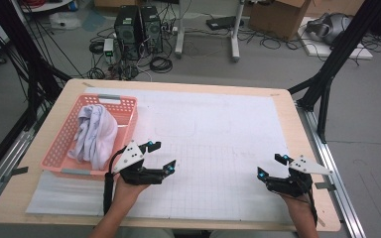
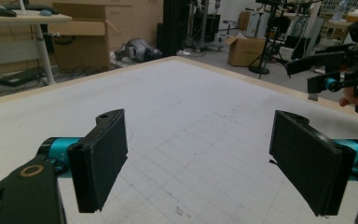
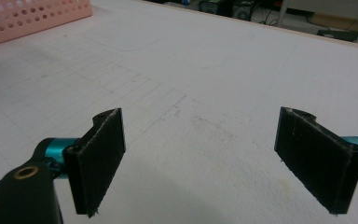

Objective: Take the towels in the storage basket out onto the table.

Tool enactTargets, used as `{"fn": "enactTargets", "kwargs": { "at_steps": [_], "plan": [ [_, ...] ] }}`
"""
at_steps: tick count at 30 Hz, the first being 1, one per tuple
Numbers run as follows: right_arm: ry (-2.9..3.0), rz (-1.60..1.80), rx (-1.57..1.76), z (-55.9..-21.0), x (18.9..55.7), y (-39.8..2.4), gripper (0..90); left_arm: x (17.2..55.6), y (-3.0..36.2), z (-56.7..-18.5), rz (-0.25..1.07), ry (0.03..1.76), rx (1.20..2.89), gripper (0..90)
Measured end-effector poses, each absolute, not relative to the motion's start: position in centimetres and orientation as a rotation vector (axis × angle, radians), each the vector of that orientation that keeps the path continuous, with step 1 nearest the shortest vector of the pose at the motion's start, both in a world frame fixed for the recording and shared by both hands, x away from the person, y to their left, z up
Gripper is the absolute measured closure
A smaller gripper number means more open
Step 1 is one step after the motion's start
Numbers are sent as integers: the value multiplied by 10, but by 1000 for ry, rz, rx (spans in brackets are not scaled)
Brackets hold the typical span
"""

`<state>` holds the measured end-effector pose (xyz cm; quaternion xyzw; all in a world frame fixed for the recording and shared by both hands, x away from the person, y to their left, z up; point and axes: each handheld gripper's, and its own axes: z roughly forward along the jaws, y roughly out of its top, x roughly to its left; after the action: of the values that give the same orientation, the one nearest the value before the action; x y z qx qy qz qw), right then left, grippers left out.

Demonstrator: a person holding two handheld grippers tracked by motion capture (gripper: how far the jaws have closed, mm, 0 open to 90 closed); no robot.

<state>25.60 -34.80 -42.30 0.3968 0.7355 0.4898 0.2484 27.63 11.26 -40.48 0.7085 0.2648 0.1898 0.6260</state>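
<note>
A pink plastic basket sits on the left of the table with a white cloth bundled inside it. My left gripper hovers just right of the basket's near corner, jaws spread wide and empty. My right gripper is low over the white gridded mat near the right front, also open with nothing between its jaws. The left gripper view looks across the mat between its open jaws toward the other gripper. In the right gripper view the open jaws frame bare mat, with the basket at top left.
The mat covers most of the wooden tabletop. Black frame posts stand at the table's right and left edges. Computers, cables and cardboard boxes lie on the floor beyond the far edge.
</note>
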Motion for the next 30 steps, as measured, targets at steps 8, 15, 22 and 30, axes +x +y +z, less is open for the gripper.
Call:
{"fn": "enactTargets", "kwargs": {
  "at_steps": [8, 15, 22, 30],
  "plan": [
    [2010, 1329, 1086, -424, 258, -347, 149, 275, 125, -380, 468, 620, 1602, 195],
    [2009, 1326, 1090, -424, 258, -348, 149, 275, 136, -355, 491, 622, 1580, 194],
    [2011, 1329, 1089, -424, 258, -348, 149, 278, 149, -338, 511, 628, 1567, 192],
    [2007, 1330, 1096, -424, 259, -349, 149, 290, 171, -323, 520, 671, 1587, 168]
  ]
}}
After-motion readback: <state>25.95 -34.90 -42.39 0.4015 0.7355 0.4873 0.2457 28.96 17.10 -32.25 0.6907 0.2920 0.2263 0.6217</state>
